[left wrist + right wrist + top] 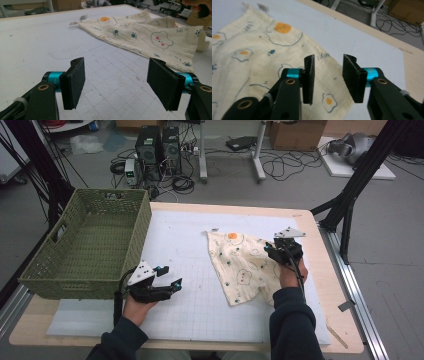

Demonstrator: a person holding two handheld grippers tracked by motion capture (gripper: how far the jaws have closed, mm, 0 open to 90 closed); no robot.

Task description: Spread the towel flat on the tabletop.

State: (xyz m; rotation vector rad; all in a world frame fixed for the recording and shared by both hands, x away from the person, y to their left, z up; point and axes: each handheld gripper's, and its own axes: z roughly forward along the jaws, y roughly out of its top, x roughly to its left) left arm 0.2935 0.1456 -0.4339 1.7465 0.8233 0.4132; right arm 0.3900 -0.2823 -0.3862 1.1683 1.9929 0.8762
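A cream cloth [240,265] printed with fried eggs, bears and paw prints lies crumpled and partly folded on the white gridded mat [190,305], right of centre. My right gripper [268,249] hovers at the cloth's right edge. In the right gripper view its jaws [328,77] stand a little apart above the cloth [249,62], with nothing pinched between them. My left gripper [171,276] rests low over bare mat, left of the cloth and apart from it. In the left gripper view it [116,82] stands wide open and empty, facing the cloth [150,37].
A green woven basket [135,245], empty inside, stands at the table's left edge, close behind my left hand. The wooden table edge [320,250] runs just right of my right hand. Cables, computer towers and boxes lie on the floor beyond the table.
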